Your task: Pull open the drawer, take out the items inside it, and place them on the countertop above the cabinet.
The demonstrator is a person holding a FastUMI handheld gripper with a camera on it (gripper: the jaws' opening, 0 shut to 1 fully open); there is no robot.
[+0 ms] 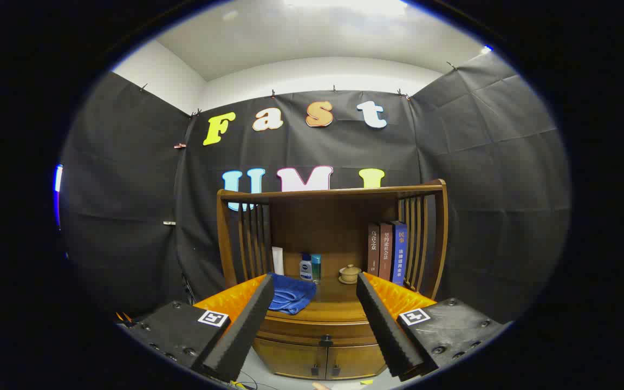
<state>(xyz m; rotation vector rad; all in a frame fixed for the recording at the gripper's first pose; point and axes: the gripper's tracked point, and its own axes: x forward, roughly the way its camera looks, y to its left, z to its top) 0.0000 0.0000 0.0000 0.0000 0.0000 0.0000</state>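
A small wooden cabinet (320, 330) stands ahead of me against the black booth wall. Its drawer (314, 331) sits closed under the countertop (328, 303), with a dark knob (326, 340) at its middle. My gripper (314, 303) is open, fingers spread wide, with nothing between them; it hovers some way in front of the cabinet, and the knob lies between and below the fingertips. A blue cloth (290, 295) lies on the countertop beside the left finger. The inside of the drawer is hidden.
On the countertop's back stand a white tube (278, 260), a small bottle (305, 267), a lidded cup (350, 273) and three books (387, 252). A wooden railed hutch (333, 195) frames them. Two lower doors (323, 362) sit under the drawer.
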